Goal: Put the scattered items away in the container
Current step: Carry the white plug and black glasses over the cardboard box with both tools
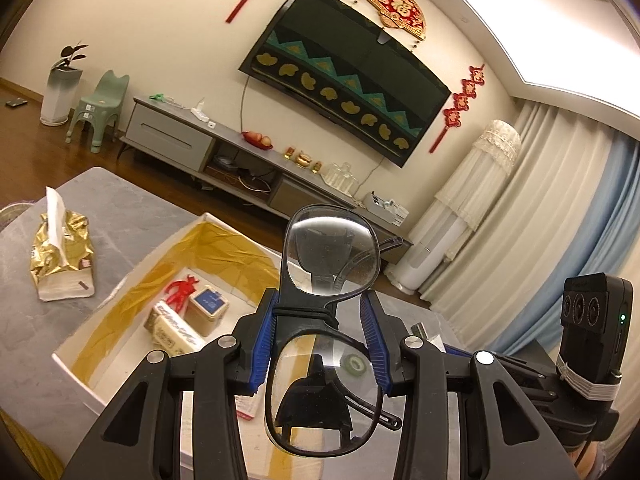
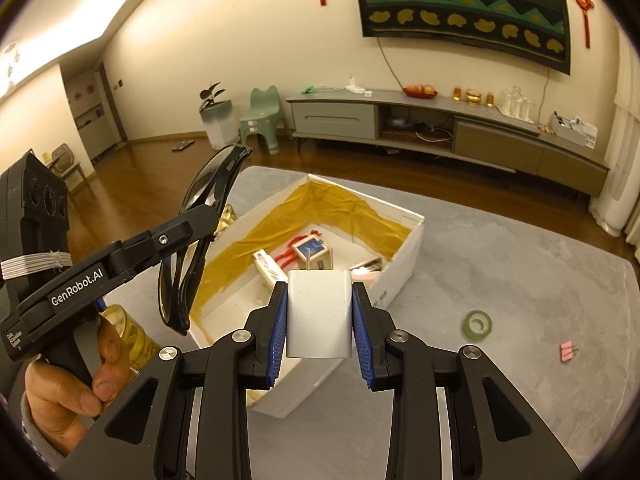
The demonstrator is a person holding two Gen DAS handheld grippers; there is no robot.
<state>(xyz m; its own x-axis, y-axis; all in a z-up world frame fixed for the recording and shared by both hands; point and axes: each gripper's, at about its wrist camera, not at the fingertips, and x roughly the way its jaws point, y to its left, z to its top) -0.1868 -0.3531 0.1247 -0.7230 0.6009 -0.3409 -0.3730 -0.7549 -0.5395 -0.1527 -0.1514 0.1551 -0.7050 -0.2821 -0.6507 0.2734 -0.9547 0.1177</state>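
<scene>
Left tool (image 1: 318, 312) grips glasses (image 1: 328, 280), partly hiding the box (image 1: 120, 292).

Left wrist view looks forward along its fingers, tilted, from close above the near corner of the box (image 1: 132, 276). Right wrist view looks level from beside the box's (image 2: 404, 264) near edge. Both share the box, grey table (image 2: 500, 240) and television wall.
</scene>
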